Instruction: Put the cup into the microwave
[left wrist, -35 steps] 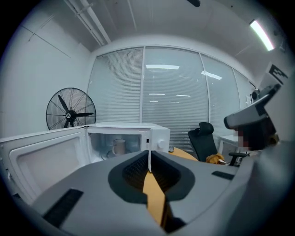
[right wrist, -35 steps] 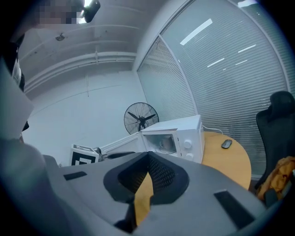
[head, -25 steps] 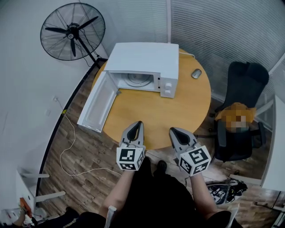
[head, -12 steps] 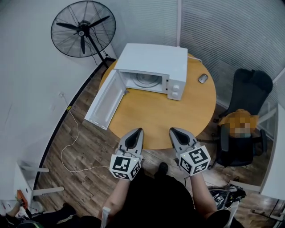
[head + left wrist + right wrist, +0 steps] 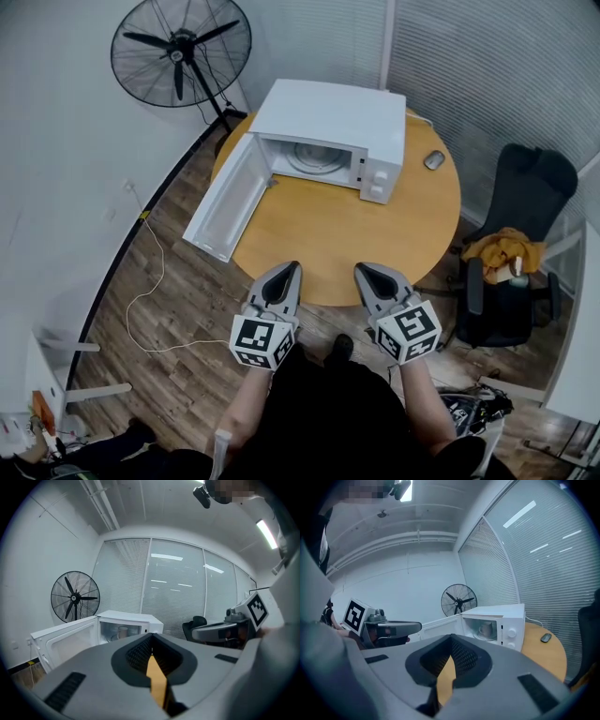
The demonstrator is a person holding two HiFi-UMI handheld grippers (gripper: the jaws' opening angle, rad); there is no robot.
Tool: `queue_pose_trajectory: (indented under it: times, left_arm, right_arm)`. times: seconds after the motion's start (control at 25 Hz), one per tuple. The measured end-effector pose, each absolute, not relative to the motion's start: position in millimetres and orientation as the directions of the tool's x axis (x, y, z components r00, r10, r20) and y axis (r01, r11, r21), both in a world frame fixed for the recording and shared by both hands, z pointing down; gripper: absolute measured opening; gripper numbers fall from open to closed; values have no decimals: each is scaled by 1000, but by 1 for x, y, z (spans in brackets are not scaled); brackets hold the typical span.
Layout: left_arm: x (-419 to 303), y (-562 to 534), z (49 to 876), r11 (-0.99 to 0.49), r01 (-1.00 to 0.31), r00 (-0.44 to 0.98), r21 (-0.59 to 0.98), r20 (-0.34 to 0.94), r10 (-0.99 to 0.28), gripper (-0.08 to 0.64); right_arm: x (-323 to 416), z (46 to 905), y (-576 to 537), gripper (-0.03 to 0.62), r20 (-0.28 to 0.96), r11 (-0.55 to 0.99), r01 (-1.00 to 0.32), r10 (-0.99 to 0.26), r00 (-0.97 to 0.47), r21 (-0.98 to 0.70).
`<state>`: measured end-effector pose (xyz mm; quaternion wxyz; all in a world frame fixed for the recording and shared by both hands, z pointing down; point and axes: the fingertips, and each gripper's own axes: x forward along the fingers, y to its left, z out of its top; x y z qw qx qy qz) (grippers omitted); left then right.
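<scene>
Round wooden worktop [image 5: 375, 234], centre frame. Microwave [image 5: 333, 117] at its far side, door [image 5: 220, 211] swung wide to the left and overhanging the edge. Cup [image 5: 486, 629] sits inside on the turntable. Left tool [image 5: 289, 270] and right tool [image 5: 366, 274] both clenched on nothing, low centre. Risk: a careless swing clips the door, or a hard slam tips the cup.
</scene>
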<state>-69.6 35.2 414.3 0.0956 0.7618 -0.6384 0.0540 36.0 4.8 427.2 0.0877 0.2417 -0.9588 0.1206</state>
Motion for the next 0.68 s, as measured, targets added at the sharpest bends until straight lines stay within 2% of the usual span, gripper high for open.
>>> queue_pose_trajectory:
  times: [0.68]
  left_arm:
    - [-79, 34, 422, -145, -986, 160, 86, 221, -962, -3]
  right_arm:
    - [31, 425, 3, 8, 221, 859, -482, -443, -869, -172]
